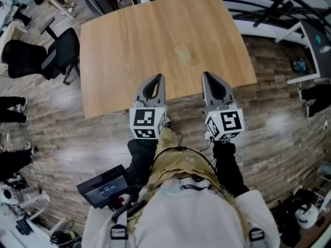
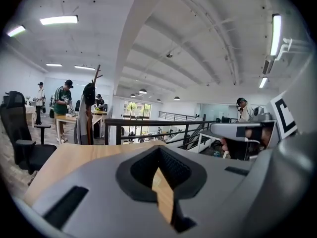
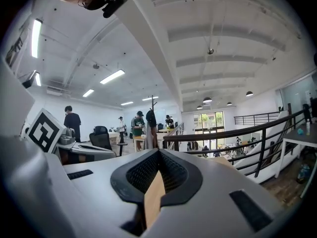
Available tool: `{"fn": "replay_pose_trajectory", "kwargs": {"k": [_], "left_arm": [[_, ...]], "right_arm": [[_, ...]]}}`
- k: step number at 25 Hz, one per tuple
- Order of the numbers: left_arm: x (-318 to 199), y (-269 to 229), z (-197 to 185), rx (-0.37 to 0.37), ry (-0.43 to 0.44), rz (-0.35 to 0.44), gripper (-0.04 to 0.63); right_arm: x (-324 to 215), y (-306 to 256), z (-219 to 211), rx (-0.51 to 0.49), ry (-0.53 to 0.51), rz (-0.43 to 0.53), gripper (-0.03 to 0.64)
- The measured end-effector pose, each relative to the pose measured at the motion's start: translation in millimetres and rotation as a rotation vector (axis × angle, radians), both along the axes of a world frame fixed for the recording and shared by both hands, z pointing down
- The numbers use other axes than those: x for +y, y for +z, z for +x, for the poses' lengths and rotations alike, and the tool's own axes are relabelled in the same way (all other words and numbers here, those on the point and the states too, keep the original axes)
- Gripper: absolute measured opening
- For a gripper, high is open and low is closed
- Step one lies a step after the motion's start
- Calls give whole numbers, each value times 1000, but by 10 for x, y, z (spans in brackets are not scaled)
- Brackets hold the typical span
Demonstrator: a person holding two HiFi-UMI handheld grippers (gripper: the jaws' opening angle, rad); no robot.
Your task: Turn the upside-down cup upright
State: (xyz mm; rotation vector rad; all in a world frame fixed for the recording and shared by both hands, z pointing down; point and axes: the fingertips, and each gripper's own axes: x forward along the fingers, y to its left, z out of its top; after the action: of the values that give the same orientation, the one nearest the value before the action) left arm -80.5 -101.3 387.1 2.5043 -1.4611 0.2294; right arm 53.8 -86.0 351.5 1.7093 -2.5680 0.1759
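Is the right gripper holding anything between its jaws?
No: the right gripper has its jaws meeting at the tips, with only the wooden table seen through the gap.

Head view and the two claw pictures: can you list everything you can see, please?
table: one, light wood, in front of both claws
pale patch: one, faint, on the tabletop; too faint to tell what it is
office chair: one, black, by the table's left edge
floor: grey-brown wood planks, all around the table
railing: one, black, top right behind the table
screen device: one, black, bottom left beside the person
people: a few, standing far off across the room
left claw: one, grey, at the table's near edge, jaws together, nothing in it
right claw: one, grey, beside the left claw, jaws together, nothing in it
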Motion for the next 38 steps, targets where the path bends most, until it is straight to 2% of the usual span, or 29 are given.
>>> {"fn": "replay_pose_trajectory", "kwargs": {"k": [4, 10, 15, 21, 28, 38], "left_arm": [[-359, 54, -53, 6, 4, -17, 2], [-475, 334, 11, -1, -26, -78, 2], [-590, 636, -16, -4, -99, -158, 2], [-747, 811, -12, 6, -157, -208, 2], [-919, 1269, 41, -15, -180, -297, 2], [-1221, 1971, 68, -12, -180, -426, 2]], "right_arm": [[-321, 92, 12, 27, 20, -26, 21], [-486, 406, 109, 45, -2, -100, 21], [-680, 706, 72, 45, -71, -166, 21], [-904, 911, 4, 65, -150, -217, 21], [-1226, 1399, -53, 122, -202, -307, 21], [-1626, 2169, -152, 171, -211, -442, 23]]}}
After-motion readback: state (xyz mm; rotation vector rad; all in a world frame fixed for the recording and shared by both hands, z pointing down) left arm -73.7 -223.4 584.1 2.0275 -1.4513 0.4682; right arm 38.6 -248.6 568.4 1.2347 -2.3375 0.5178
